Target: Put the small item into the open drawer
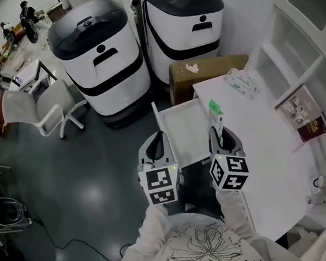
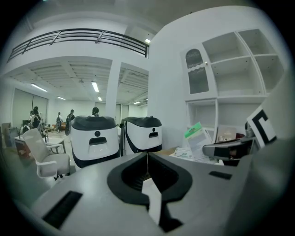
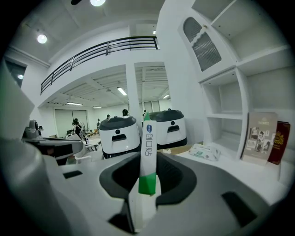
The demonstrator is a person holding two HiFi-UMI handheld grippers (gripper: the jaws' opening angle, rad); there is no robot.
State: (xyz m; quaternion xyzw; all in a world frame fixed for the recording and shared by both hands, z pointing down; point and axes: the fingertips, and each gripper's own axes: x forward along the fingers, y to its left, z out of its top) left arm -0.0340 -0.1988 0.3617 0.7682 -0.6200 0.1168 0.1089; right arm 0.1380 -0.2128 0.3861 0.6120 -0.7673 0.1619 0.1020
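The right gripper [image 3: 147,156] has its jaws pinched on the lower part of a slim stick packet [image 3: 149,133], white with a green band and a blue mark, which stands upright beyond the fingertips. The left gripper [image 2: 147,156] has its jaws pressed together with nothing between them. In the head view both grippers are held side by side in front of the person, the left one at the near left corner of the open drawer [image 1: 184,136] and the right one at its near right corner. The packet rises by the drawer's right wall, at the edge of the white table [image 1: 257,146]. On the table farther off lies a pack of wipes [image 1: 241,82]. Behind the drawer sits a cardboard box [image 1: 203,73], and beyond it stand two white-and-black machines [image 1: 106,57].
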